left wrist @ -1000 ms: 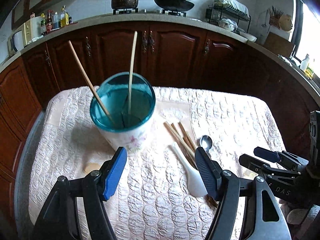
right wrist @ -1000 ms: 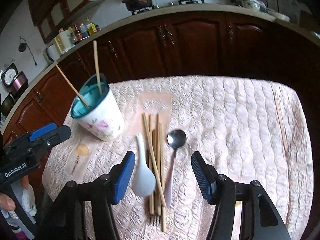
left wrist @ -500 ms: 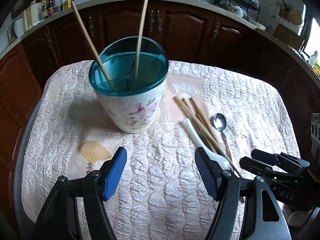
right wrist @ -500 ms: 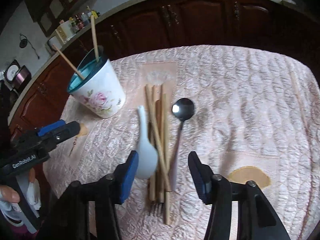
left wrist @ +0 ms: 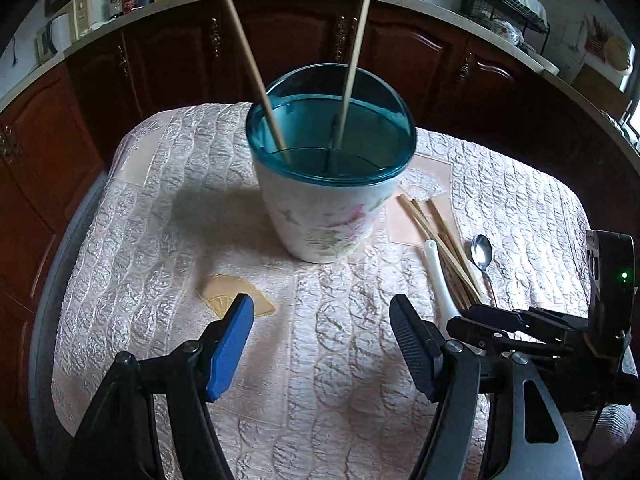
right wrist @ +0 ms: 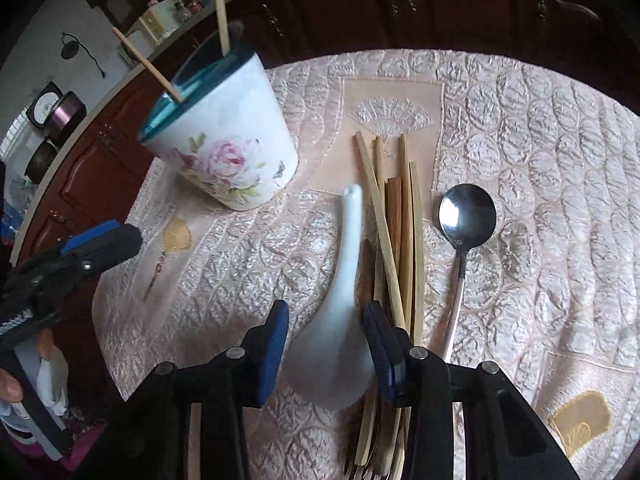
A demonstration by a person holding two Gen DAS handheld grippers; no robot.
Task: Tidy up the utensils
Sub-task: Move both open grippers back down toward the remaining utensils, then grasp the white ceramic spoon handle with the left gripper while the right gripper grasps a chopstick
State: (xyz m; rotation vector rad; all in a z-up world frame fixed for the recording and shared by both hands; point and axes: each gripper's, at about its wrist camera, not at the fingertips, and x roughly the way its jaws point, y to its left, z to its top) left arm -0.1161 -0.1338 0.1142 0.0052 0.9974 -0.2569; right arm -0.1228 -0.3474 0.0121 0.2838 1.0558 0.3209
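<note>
Right tongs point(right wrist: 326, 344) open, straddling white ceramic spoon point(right wrist: 340, 300) bowl on bench, beside chopsticks point(right wrist: 396, 232): likely pre-grasp. Left tongs point(left wrist: 320, 344) open, empty, near holder point(left wrist: 328, 184).

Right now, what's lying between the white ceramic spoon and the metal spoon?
A bundle of wooden chopsticks lies between the white ceramic spoon and the metal spoon, shown best in the right wrist view.
</note>
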